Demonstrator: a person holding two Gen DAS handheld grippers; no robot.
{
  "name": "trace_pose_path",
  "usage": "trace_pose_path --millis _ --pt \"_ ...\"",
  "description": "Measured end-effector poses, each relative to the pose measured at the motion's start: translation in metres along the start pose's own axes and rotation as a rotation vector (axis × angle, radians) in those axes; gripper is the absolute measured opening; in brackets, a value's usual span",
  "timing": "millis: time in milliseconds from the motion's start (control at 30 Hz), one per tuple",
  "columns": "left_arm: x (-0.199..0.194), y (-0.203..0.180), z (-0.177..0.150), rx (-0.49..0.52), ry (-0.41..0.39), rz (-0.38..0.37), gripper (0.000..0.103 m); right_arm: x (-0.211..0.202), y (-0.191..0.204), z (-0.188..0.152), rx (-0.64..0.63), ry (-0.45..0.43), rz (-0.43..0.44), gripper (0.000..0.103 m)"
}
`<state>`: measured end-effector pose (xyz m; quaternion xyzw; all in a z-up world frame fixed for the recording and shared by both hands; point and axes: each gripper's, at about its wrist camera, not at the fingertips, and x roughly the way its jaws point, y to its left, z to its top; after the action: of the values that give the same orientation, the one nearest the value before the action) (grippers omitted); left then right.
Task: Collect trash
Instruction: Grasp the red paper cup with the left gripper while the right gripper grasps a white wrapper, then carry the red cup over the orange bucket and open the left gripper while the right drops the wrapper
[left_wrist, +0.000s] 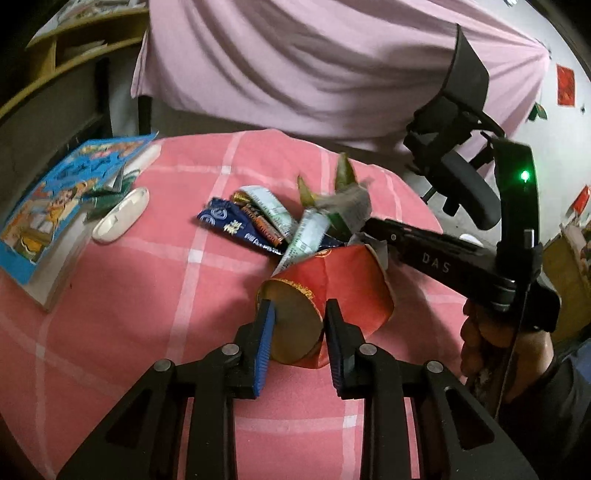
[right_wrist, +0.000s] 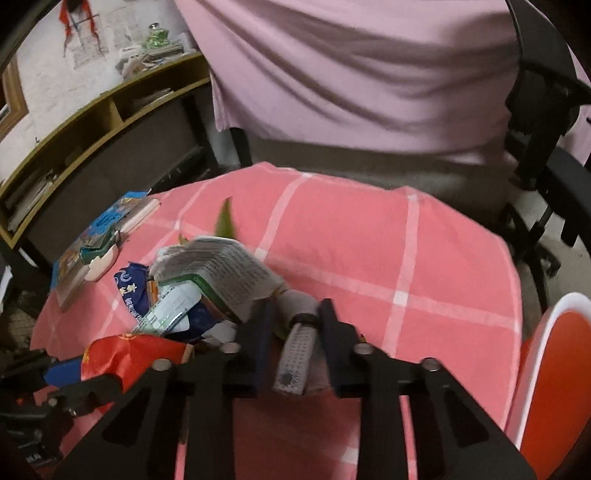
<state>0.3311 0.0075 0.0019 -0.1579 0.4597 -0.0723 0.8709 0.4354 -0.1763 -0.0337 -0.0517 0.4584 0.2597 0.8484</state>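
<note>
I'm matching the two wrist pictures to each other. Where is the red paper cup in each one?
Left wrist: red paper cup lies on its side at lower centre, base between the left gripper fingers.
Right wrist: lower left, crumpled, partly hidden.
Shared landmark: blue snack wrapper.

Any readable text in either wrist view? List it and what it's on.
"DAS": white letters on the side of the right gripper, seen from the left wrist view.
Blue snack wrapper: white characters and a round logo, too blurred to read.
Folded printed leaflet: dense lines of print, too small to read.
Comic book: colourful cover lettering, not legible.
Red paper cup: gold pattern, no readable text.
</note>
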Motion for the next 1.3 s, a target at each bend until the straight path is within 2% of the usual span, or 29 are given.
trace_pose_path --millis 133,233,400,500,600,733,900,1033,1167,1300 --pt "-0.004 0.005 0.003 -0.033 -0.003 -0.007 0.022 -0.002 -0.002 -0.004 0.019 -0.009 0.012 0.016" --pt "-0.008 0.0 0.003 -0.025 -0.04 0.004 0.016 -0.014 0.003 -0.013 0.004 -0.055 -0.01 0.016" --pt "-0.022 -0.009 -0.019 0.001 -0.152 0.038 0.008 -0.042 0.005 -0.04 -0.014 -0.142 -0.072 0.016" --pt "-0.033 -0.014 -0.042 0.005 -0.217 0.065 0.008 -0.062 0.004 -0.058 -0.013 -0.211 -0.115 0.016" --pt "-0.049 -0.021 -0.062 -0.021 -0.281 0.071 0.008 -0.088 0.0 -0.076 0.035 -0.273 -0.117 0.016" --pt "-0.071 -0.042 -0.072 0.004 -0.383 0.068 0.008 -0.118 0.002 -0.089 0.036 -0.361 -0.131 0.016" --pt "-0.082 -0.065 -0.071 0.018 -0.439 0.025 0.008 -0.151 0.002 -0.105 0.052 -0.473 -0.134 0.016" --pt "-0.089 -0.089 -0.057 0.047 -0.497 -0.033 0.008 -0.188 0.0 -0.115 0.02 -0.614 -0.209 0.016" --pt "-0.094 -0.132 -0.037 0.113 -0.566 -0.115 0.008 -0.225 -0.011 -0.117 0.001 -0.742 -0.31 0.016" --pt "-0.088 -0.174 -0.019 0.181 -0.587 -0.192 0.008 -0.247 -0.029 -0.118 0.008 -0.811 -0.389 0.016"
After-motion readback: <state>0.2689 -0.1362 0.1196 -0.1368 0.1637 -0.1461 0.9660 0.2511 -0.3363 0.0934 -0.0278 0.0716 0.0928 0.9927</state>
